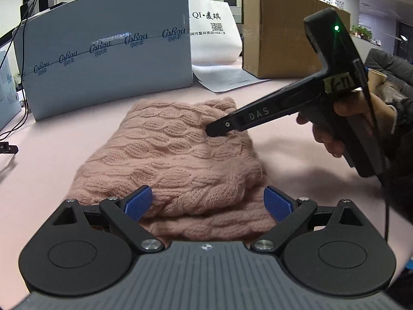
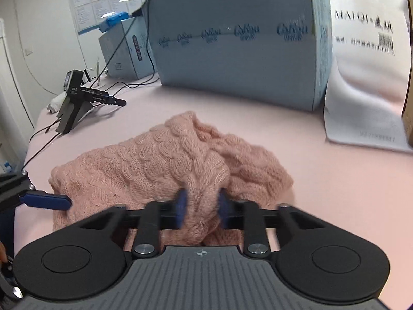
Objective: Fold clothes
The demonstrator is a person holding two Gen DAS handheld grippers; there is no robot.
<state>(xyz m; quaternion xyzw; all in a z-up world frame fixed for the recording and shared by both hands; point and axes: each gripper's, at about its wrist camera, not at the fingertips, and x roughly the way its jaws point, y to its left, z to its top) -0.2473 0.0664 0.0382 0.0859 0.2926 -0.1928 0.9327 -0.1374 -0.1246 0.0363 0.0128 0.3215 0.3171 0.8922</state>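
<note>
A pink cable-knit sweater (image 1: 175,160) lies folded into a thick stack on the pink table. My left gripper (image 1: 208,202) is open, its blue pads on either side of the stack's near edge. My right gripper (image 2: 202,210) is shut on a bunched fold of the sweater (image 2: 160,165) at its right side. In the left wrist view the right gripper (image 1: 215,130) reaches in from the right and its tip rests on the sweater's far right part. One left gripper finger (image 2: 46,200) shows at the left edge of the right wrist view, beside the sweater.
A large blue-grey box (image 1: 108,59) stands behind the sweater. A white bag (image 1: 214,36), papers (image 1: 227,77) and a brown carton (image 1: 284,31) stand at the back right. A spare gripper on a stand (image 2: 77,103) with cables sits at the far left.
</note>
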